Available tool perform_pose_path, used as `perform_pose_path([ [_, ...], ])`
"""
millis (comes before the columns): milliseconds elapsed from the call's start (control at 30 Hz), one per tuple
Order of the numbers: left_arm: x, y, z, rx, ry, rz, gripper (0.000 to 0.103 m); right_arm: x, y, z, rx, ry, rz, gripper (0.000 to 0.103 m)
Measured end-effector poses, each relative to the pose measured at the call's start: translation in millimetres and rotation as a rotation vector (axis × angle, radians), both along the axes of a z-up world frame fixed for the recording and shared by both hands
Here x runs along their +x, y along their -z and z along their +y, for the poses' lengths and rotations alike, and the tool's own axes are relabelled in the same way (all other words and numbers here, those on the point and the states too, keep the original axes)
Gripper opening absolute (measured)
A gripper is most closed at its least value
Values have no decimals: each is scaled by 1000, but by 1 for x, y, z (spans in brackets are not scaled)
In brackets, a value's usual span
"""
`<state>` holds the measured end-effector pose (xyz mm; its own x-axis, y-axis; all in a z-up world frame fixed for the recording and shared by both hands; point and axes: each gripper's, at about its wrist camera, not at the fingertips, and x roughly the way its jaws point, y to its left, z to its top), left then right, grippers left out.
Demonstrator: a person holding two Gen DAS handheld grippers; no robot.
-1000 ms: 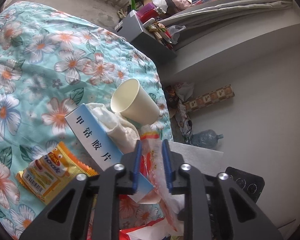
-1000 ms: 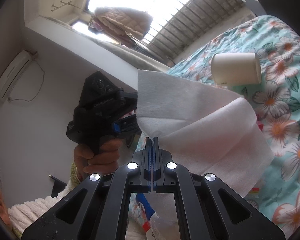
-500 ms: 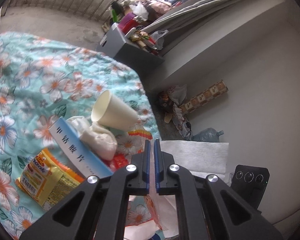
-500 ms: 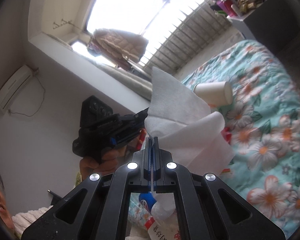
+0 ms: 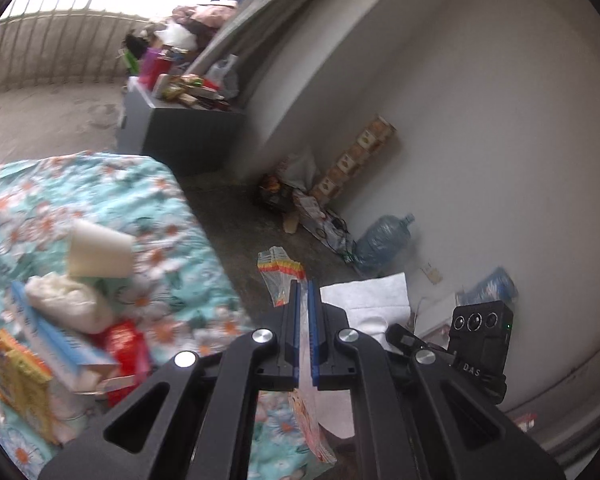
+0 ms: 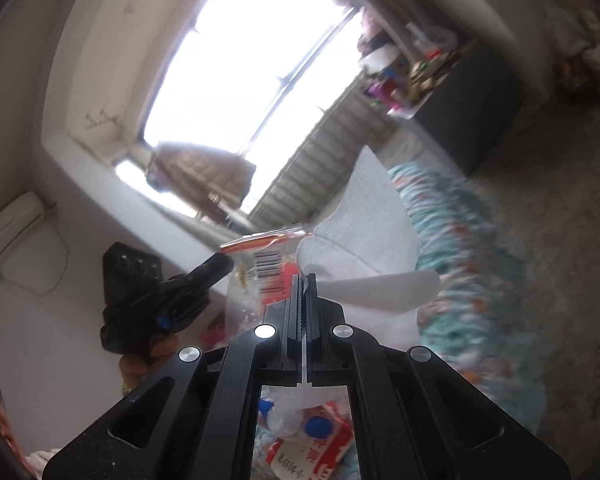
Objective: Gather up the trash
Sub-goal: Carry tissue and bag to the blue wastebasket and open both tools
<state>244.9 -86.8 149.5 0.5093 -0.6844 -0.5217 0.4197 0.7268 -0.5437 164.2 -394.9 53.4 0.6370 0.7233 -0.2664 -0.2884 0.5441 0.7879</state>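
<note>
Beside the floral turquoise bed (image 5: 100,184), a clear striped plastic wrapper (image 5: 281,280) and a white paper towel (image 6: 376,236) are being gripped by the left tool (image 5: 303,292) and right tool (image 6: 304,284); a cream paper cup (image 5: 98,254) is still lying there.

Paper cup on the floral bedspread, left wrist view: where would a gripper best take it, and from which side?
The paper cup lies tipped on its side against the crumpled tissue. Probably best to pinch its rim, one finger inside the mouth, coming from the open end; the frame is too blurred to tell which end that is.

Floral bedspread (image 6: 460,240) and paper cup (image 5: 98,250) are motion-blurred
</note>
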Motion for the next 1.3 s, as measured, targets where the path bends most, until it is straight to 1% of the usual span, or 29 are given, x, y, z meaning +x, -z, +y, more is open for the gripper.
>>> perform_pose_path([
  [100,7,0,-52,32,81,7,3,-13,10,-43,-5,108,12,0],
  [133,10,2,-68,46,104,11,3,-18,16,-60,-9,158,29,0],
  [200,16,9,-108,78,156,28,3,-26,28,-87,-12,237,59,0],
  [300,24,24,-166,140,221,30,3,-40,44,-122,-29,345,88,0],
  [400,31,49,-225,205,286,53,3,-51,70,-159,-60,457,149,0],
  [467,35,67,-261,234,318,78,3,-54,93,-182,-50,515,202,0],
  [533,39,86,-296,267,344,86,3,-55,117,-203,-38,564,249,0],
  [633,48,119,-341,302,381,109,3,-51,150,-224,-27,615,309,0],
  [700,55,145,-369,327,397,129,3,-44,179,-241,-12,641,360,0],
  [767,62,168,-390,357,397,131,3,-36,203,-251,6,654,398,3],
  [833,75,196,-406,377,386,147,4,-27,230,-260,21,648,445,4],
  [867,81,211,-414,387,381,176,5,-19,248,-264,8,648,486,6],
  [900,90,229,-420,411,376,217,11,-15,259,-265,-3,646,514,10],
  [933,96,243,-424,437,359,249,20,-9,276,-267,-21,642,562,23],
  [967,102,254,-424,463,333,278,23,-3,292,-269,-54,648,629,30],
  [1000,107,263,-422,483,307,299,25,1,302,-269,-81,654,680,30],
  [1033,110,266,-420,483,295,311,25,2,311,-267,-101,643,713,30],
  [1067,112,266,-417,471,290,319,26,1,311,-265,-102,632,708,32],
  [1100,113,262,-413,458,290,315,32,0,310,-262,-105,625,693,37],
  [1133,114,258,-410,457,291,301,36,0,305,-260,-115,624,678,49],
  [1167,113,251,-405,465,290,278,37,0,300,-258,-137,631,668,53],
  [1233,116,232,-397,487,285,235,37,0,288,-255,-179,643,648,54],
  [1300,117,206,-384,483,276,210,38,-2,278,-254,-184,648,629,57],
])
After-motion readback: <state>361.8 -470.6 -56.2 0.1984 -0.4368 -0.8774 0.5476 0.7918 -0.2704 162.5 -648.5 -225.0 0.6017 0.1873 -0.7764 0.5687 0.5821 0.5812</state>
